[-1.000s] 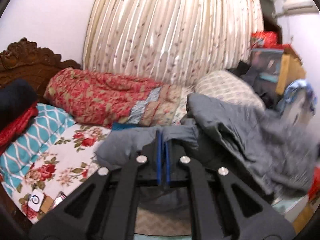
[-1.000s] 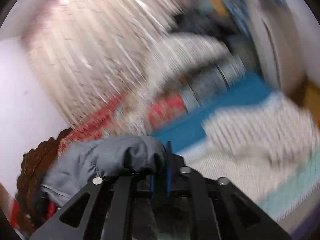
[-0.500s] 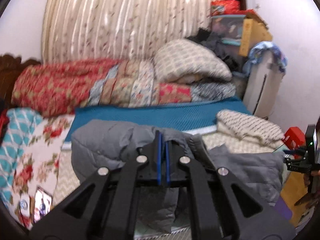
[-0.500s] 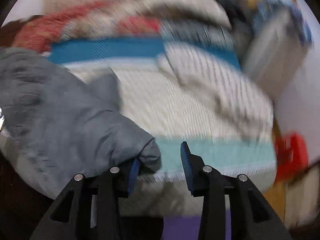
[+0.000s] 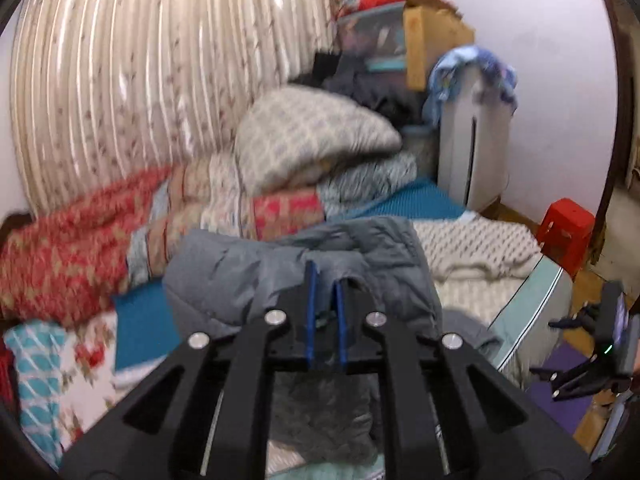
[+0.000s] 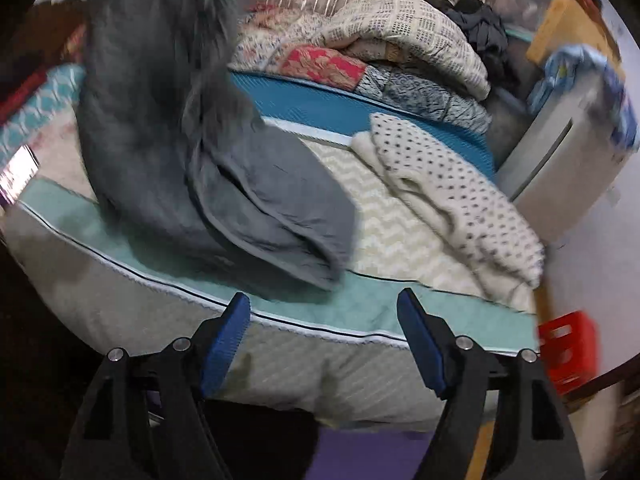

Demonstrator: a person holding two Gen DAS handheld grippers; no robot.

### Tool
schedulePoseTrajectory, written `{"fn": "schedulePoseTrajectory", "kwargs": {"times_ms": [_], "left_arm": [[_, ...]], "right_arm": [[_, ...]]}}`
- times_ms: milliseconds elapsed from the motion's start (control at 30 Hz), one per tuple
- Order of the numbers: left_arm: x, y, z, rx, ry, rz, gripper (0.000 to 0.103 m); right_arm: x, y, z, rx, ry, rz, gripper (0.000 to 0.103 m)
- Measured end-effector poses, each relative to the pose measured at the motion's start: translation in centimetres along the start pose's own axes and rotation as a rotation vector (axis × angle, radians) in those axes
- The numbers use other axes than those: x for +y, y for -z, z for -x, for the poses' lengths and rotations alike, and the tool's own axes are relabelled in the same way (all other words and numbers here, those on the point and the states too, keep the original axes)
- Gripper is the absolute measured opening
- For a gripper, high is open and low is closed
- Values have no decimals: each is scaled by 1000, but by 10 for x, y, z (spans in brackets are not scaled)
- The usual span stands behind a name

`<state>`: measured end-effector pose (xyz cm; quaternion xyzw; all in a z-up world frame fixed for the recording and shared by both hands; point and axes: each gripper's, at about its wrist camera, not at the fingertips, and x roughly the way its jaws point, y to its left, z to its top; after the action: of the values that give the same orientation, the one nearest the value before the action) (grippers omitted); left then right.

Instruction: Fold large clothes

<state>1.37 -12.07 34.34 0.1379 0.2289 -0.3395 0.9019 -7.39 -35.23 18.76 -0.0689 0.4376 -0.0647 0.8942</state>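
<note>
- Left tongs (image 5: 325,292) nearly closed, blue pads pinching a fold of the grey padded jacket (image 5: 280,264), which bunches up right ahead at 12 o'clock
- Right tongs (image 6: 324,340) wide open, gripping nothing, low by the near edge of the bed (image 6: 120,320)
- Jacket (image 6: 240,184) in right view hangs from 11 o'clock, lower part piled on the mattress just past the pads
- Dotted cream blanket (image 6: 448,200) at 1 o'clock, apart from the jacket
- Folded quilts (image 6: 400,40) stacked at 12 o'clock
</note>
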Motion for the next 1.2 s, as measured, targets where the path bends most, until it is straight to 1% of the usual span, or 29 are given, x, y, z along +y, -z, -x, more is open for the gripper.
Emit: {"fn": "schedulePoseTrajectory", "kwargs": {"times_ms": [67,100,167,233,267,300,333,367,400,433,467,500,533,567,600,667,733,767,800,833,867,900,933,1000,1067,1133,1167,1200], "left_arm": [[11,19,-11,48,35,58,8],[16,24,-11,60,44,75,8],[24,33,-8,66,44,98,8],[28,34,-6,69,31,107,8],[29,35,-4,71,31,108,8],[29,35,-1,72,30,103,8],[28,35,3,70,27,97,8],[28,34,6,70,25,90,8],[28,34,10,71,27,82,8],[29,36,15,73,23,74,8],[31,38,21,74,7,70,9],[35,40,28,61,-7,70,17],[41,43,40,37,-12,75,25],[48,47,51,12,-14,86,37],[54,51,61,-12,-28,97,41],[68,60,79,-62,-70,123,45],[81,73,90,-99,-123,160,53],[87,81,90,-108,-154,186,61],[90,87,89,-111,-171,202,66],[92,93,86,-108,-190,216,67],[93,101,81,-98,-209,225,68],[93,109,75,-85,-223,231,69],[92,118,70,-76,-218,241,70],[92,128,61,-68,-204,265,77],[93,142,53,-59,-188,306,78],[94,156,44,-33,-154,361,79],[93,162,40,-27,-135,382,81],[92,163,38,-27,-123,392,85]], "right_arm": [[19,-22,-4,-29,-54,27,93],[36,-37,-7,-50,-95,51,94],[70,-62,-13,-86,-212,76,95],[112,-88,-26,-134,-347,103,96],[126,-98,-33,-147,-377,109,97],[148,-111,-43,-161,-421,112,97],[164,-122,-54,-155,-469,107,98],[177,-133,-65,-140,-493,90,97],[184,-142,-72,-136,-471,68,85],[188,-154,-77,-130,-452,49,64],[189,-166,-79,-114,-471,23,37],[180,-182,-76,-119,-503,-40,33],[169,-195,-68,-148,-508,-82,32],[155,-210,-57,-188,-490,-119,31],[140,-220,-49,-215,-486,-156,31],[101,-247,-29,-267,-536,-282,31],[78,-269,-5,-295,-577,-343,31],[73,-278,6,-313,-591,-352,31],[66,-289,27,-348,-608,-355,31],[61,-298,49,-388,-628,-355,31],[55,-306,62,-416,-645,-358,31],[52,-316,86,-463,-677,-365,31],[49,-323,105,-499,-709,-377,31],[34,-332,137,-557,-791,-419,31],[31,-343,170,-616,-865,-449,31],[32,-351,199,-664,-910,-460,31],[35,-358,212,-682,-937,-465,31],[31,-362,222,-692,-954,-471,31]]}}
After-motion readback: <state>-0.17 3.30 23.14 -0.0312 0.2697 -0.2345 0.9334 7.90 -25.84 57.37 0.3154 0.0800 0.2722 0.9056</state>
